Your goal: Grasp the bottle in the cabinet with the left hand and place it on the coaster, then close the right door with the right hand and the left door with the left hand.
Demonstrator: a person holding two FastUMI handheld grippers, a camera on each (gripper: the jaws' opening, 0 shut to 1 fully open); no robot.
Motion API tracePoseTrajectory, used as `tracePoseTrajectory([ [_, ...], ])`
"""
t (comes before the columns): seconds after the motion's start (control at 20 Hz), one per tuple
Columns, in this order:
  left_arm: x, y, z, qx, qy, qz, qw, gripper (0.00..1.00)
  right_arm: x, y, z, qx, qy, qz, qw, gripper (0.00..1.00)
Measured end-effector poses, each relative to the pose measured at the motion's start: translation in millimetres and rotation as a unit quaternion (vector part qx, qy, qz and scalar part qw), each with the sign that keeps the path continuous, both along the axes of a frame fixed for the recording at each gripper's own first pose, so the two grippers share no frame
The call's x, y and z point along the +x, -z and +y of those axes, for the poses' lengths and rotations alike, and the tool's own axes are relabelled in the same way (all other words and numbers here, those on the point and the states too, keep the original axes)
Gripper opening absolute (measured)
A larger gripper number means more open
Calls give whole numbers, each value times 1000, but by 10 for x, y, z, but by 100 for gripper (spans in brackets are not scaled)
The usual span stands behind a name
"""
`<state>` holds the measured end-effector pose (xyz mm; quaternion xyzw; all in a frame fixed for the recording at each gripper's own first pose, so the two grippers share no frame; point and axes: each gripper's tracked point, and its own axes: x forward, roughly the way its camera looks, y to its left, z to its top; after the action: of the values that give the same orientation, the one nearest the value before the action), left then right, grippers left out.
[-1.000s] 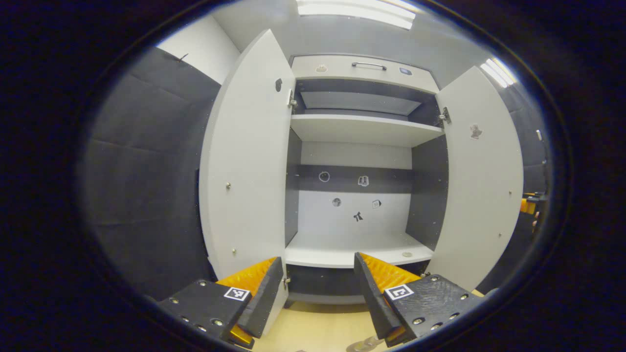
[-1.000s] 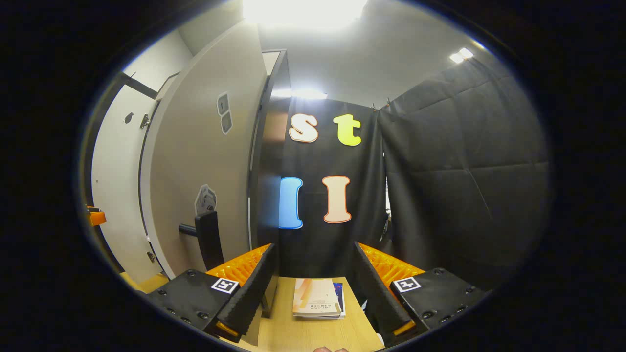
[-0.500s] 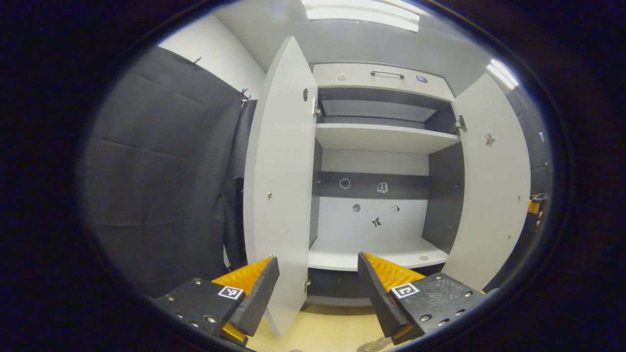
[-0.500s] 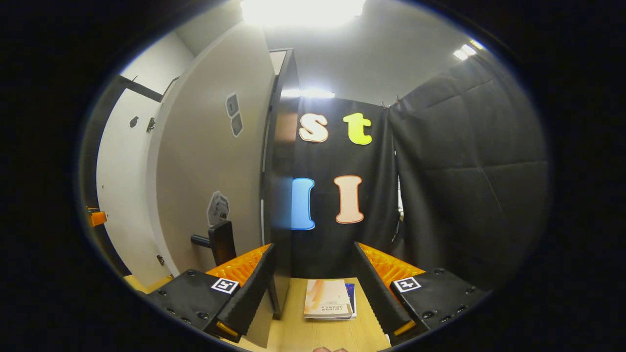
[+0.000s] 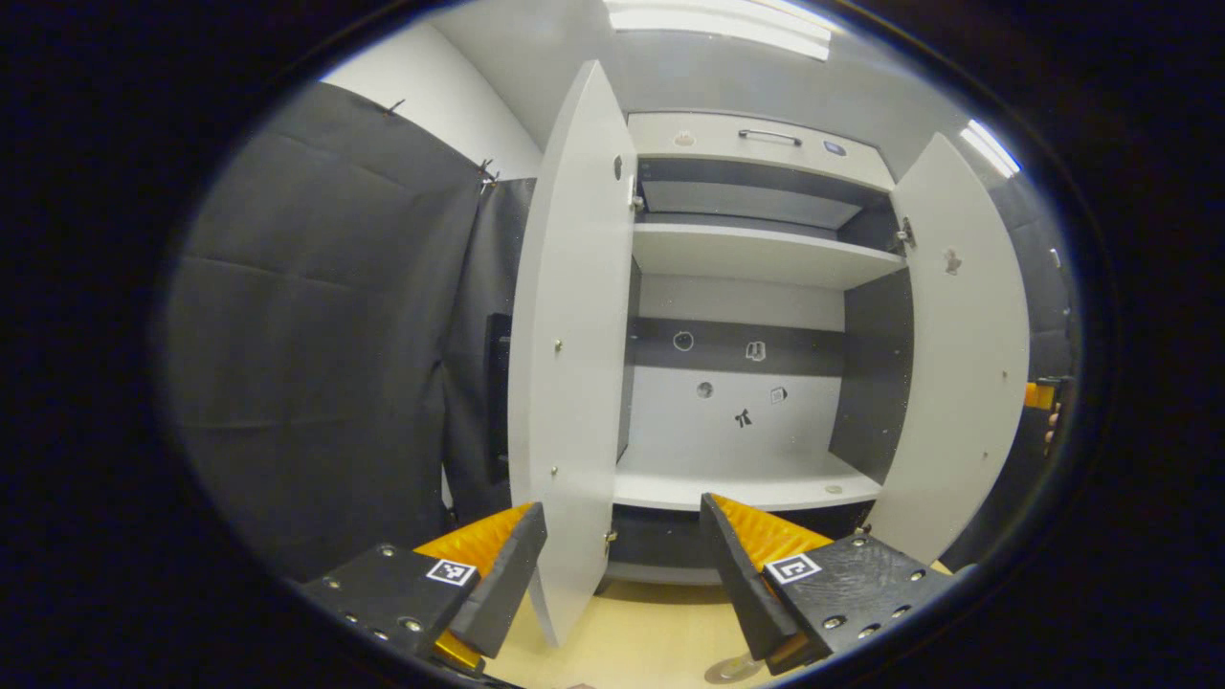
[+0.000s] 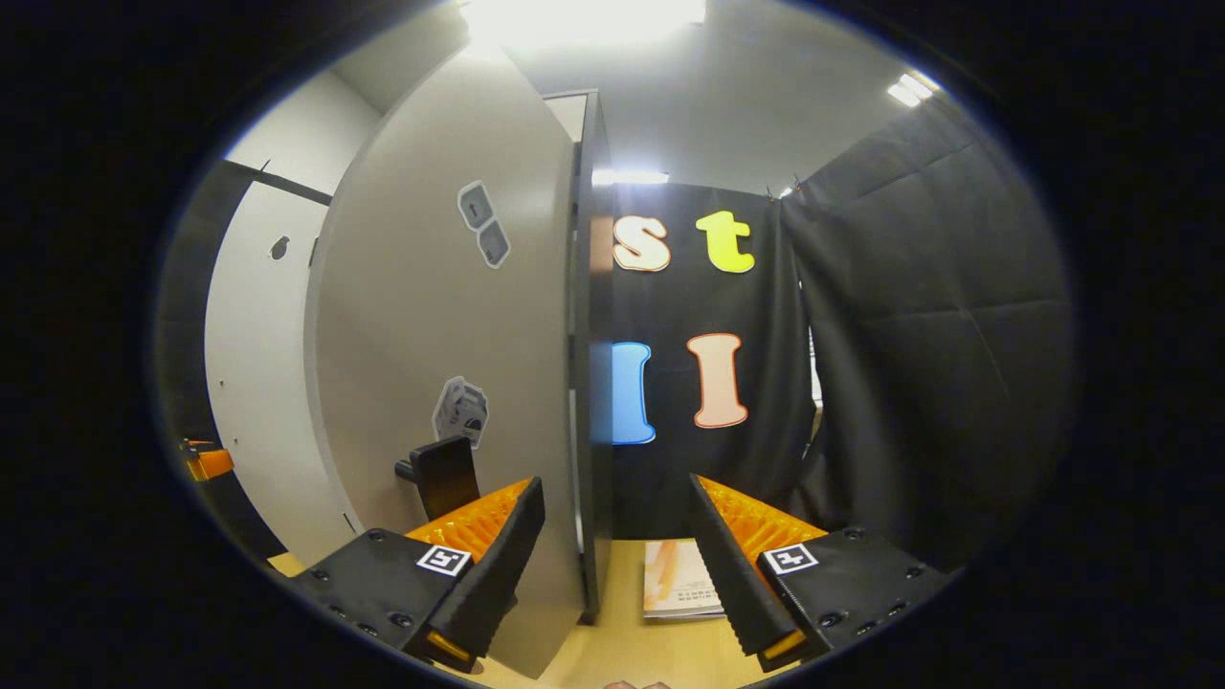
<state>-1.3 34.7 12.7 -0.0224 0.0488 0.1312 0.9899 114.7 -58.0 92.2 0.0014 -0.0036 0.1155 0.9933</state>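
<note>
The white cabinet (image 5: 746,254) stands with both doors open and its shelves bare. In the left gripper view the left door (image 5: 574,335) is seen almost edge-on, and its lower edge lies between the fingers of my open left gripper (image 5: 622,574). The right door (image 5: 962,354) swings out at the right, with the other gripper (image 5: 1043,394) just past it. In the right gripper view the right door's outer face (image 6: 450,316) is close, its dark handle (image 6: 440,474) just above my left finger. My right gripper (image 6: 617,574) is open, with the door's lower corner between its fingers.
A small round mark (image 5: 835,489) lies on the lower shelf. A pale round thing (image 5: 732,668) sits on the wooden table (image 5: 632,632), cut off at the bottom. A book (image 6: 679,588) lies on the table beside the cabinet's dark side panel (image 6: 593,383). Black cloth walls surround the booth.
My left gripper has shifted left, so the left door's edge now lies between its fingers. My right gripper has closed in on the right door, bringing the handle nearer its left finger.
</note>
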Motion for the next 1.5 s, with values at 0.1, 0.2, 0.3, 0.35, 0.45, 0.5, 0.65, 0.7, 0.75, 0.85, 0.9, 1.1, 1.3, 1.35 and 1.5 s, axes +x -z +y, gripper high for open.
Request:
tracePoseTrajectory([
  [0.1,-48,3,32,-1,-1,-2,1000,93,-2,-35,187,-7,-8,-6,1000,92],
  [0.2,-94,-2,89,-4,-5,-3,1000,93,1,-36,374,-14,-18,-14,1000,92],
  [0.3,-142,3,161,-8,-8,-3,1000,93,21,-14,527,-6,-23,-10,1000,95],
  [0.35,-167,1,206,-9,-9,-3,1000,93,42,8,588,3,-21,-2,1000,95],
  [0.45,-222,13,291,-8,-14,-3,1000,93,54,13,716,17,-19,6,1000,95],
  [0.5,-268,8,340,-7,-17,-4,1000,93,56,6,785,21,-21,6,1000,95],
  [0.65,-356,19,480,-7,-24,-4,1000,93,-5,96,928,4,-29,14,999,92],
  [0.7,-371,26,540,-6,-25,-5,1000,93,-27,136,940,-5,-28,16,999,95],
  [0.75,-403,29,597,-3,-28,-6,1000,93,-63,191,958,-10,-27,16,999,95],
  [0.85,-453,46,701,3,-31,-9,999,93,-162,261,1022,-2,-28,15,999,95],
  [0.9,-491,52,749,5,-32,-12,999,93,-195,303,1030,4,-27,16,1000,95],
  [1.1,-598,92,1003,6,-46,-8,999,93,-242,484,1045,20,-19,41,999,95],
  [1.3,-602,-17,1249,13,-41,-24,999,93,-261,632,1046,47,-2,66,997,95],
  [1.35,-585,-39,1343,16,-42,-24,999,93,-281,688,1044,48,0,68,997,92],
  [1.5,-506,-41,1506,20,-24,-10,999,93,-328,781,996,35,13,65,997,92],
])
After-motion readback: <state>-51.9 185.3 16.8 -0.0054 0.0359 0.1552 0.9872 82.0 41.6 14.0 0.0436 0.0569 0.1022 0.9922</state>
